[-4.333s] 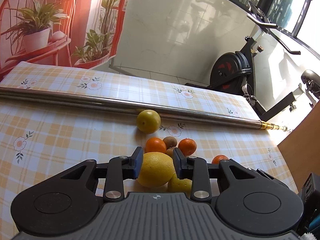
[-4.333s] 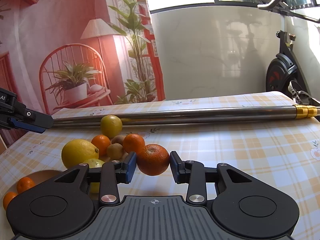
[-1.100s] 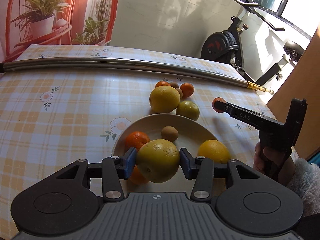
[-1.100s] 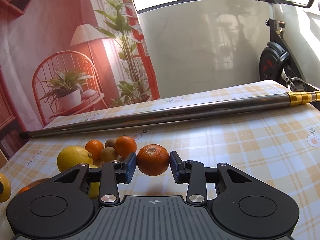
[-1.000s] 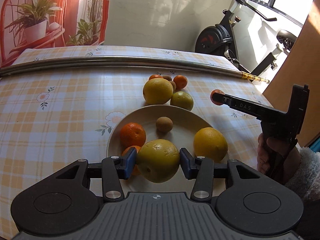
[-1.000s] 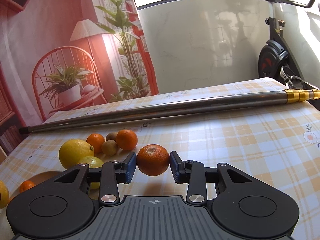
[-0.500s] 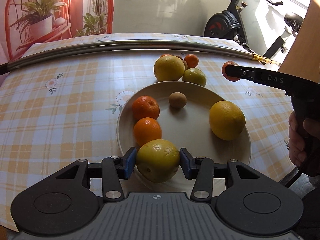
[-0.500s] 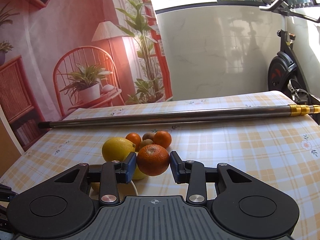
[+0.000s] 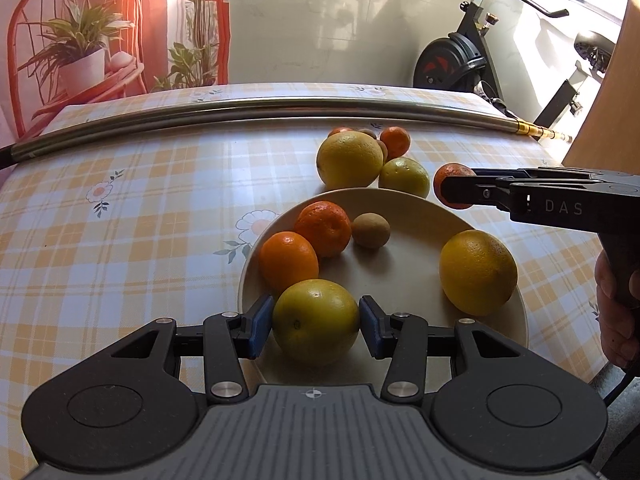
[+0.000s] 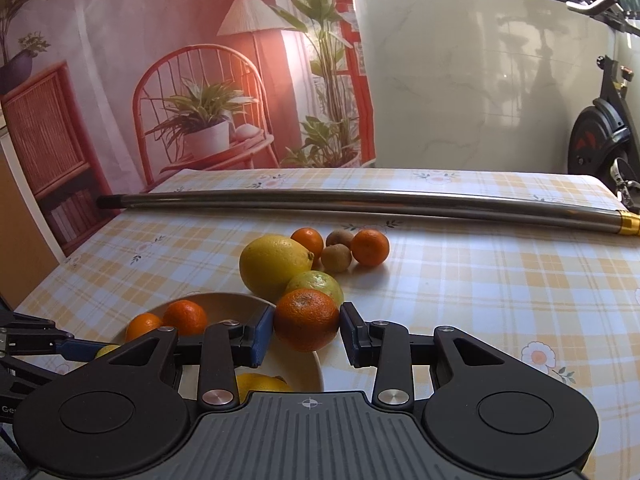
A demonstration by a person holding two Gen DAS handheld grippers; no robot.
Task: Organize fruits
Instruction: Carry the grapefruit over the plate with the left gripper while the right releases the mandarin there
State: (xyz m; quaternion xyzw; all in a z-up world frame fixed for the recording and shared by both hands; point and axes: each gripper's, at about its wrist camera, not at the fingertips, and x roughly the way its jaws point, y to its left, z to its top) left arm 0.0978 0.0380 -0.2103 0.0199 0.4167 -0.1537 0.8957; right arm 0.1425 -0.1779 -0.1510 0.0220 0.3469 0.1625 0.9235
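While its blue pads pinch a yellow-green citrus fruit (image 9: 316,322) over the near rim of the cream plate (image 9: 404,268), the left gripper (image 9: 316,326) points down at two oranges, a kiwi and a yellow orange lying there. Farther right, the right gripper (image 10: 307,330) clamps a mandarin (image 10: 306,318) above the plate's far edge. Beyond, more fruit sits on the checked tablecloth (image 9: 132,216).

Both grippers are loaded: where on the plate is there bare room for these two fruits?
On the plate, bare room lies mid-dish between the kiwi, the big yellow citrus and the left gripper. The left rim is crowded by two oranges. Beyond the far rim, loose fruit clusters.
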